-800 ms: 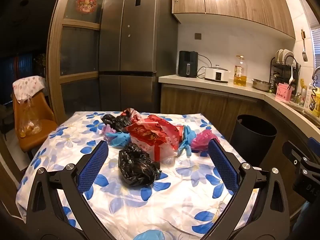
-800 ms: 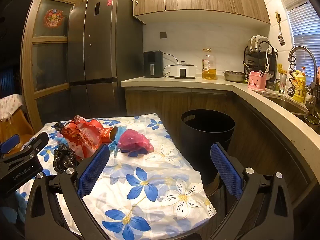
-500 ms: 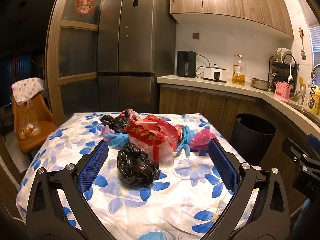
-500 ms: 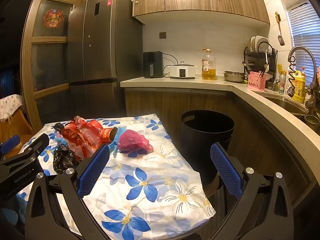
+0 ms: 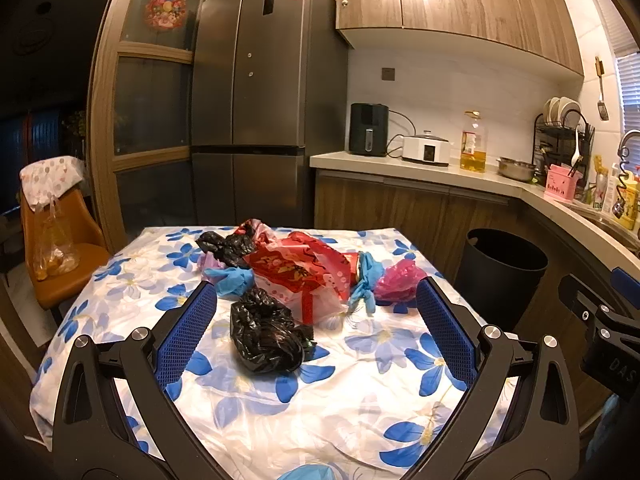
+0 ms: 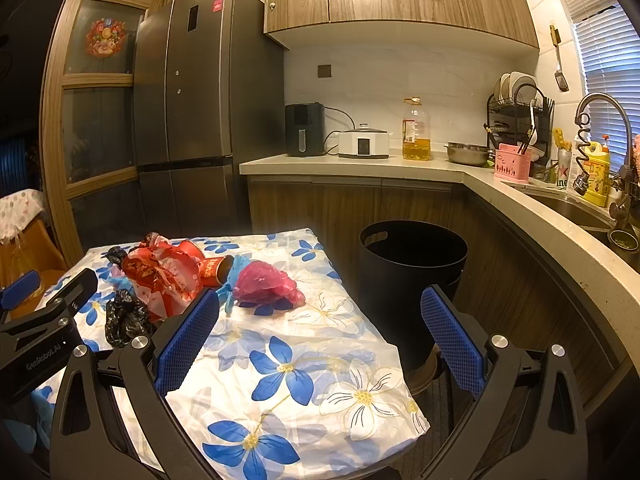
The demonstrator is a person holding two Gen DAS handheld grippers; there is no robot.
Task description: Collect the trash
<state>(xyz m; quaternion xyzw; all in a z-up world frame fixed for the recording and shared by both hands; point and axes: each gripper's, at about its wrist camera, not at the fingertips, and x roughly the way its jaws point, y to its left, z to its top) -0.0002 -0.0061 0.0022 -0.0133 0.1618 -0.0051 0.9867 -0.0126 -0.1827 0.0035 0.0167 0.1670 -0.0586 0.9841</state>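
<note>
Left wrist view: my left tongs [image 5: 316, 312] hang spread as wide as they go, nothing between the blue pads, aimed a little downward over the table [image 5: 360, 400] with its blue-flower cloth. The trash heap is my landmark, the red printed bag [image 5: 300, 272] at its middle. Touching the red bag on the near side lies a crumpled black bag [image 5: 264, 338], right between my 2 pads in the picture but not touched by either. Behind the red bag on its left sits a second black bag [image 5: 226, 246]. A blue glove [image 5: 232, 280] lies against the red bag's left edge, another blue glove [image 5: 366, 280] against its right edge, and just beyond that glove a pink bag [image 5: 398, 280]. Well to the right of the heap, off the table and on the floor by the cabinets, stands the black bin [image 5: 502, 272], open on top.

Right wrist view: my right tongs [image 6: 320, 330] are also fully apart and holding nothing, over the table's near right corner. From here the pink bag [image 6: 266, 284] lies just beyond my left pad, the red printed bag [image 6: 160, 276] further left, the black bin [image 6: 412, 272] right of the table, between my pads in the picture. My left tongs' body shows at the left edge.
</note>
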